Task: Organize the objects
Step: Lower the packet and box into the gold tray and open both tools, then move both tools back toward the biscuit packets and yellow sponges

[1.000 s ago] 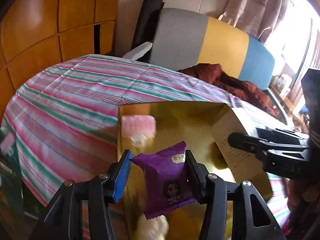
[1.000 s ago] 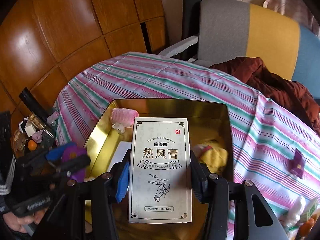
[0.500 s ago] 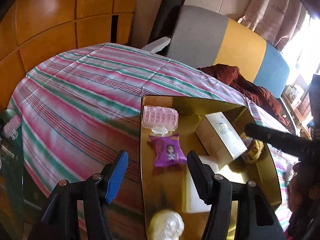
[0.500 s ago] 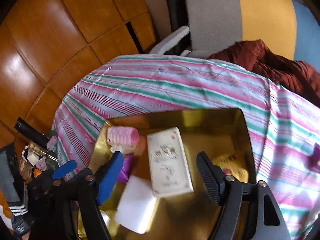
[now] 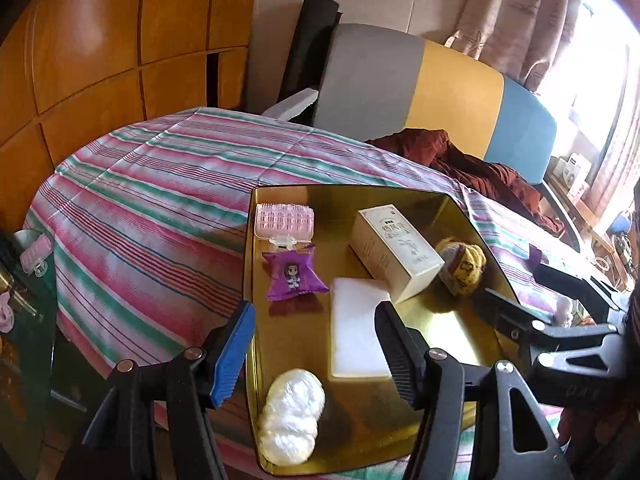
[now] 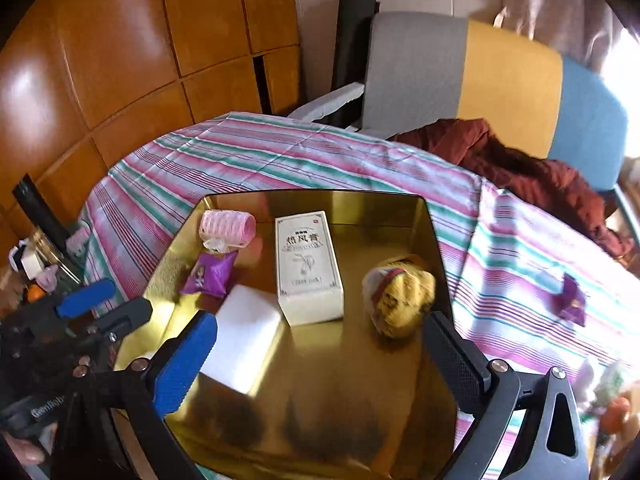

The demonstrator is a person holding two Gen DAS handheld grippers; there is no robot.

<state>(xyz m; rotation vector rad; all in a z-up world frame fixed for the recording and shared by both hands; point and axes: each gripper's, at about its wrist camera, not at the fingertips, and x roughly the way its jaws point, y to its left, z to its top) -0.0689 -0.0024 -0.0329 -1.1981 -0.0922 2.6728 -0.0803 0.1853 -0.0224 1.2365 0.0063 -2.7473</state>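
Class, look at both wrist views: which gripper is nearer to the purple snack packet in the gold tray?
Left. The left gripper hovers just short of the purple snack packet; the right gripper sits further off, toward the cream box.

tray (image 6: 430, 220): glossy gold metal | tablecloth (image 6: 280, 152): striped cloth | box (image 6: 308, 264): matt card
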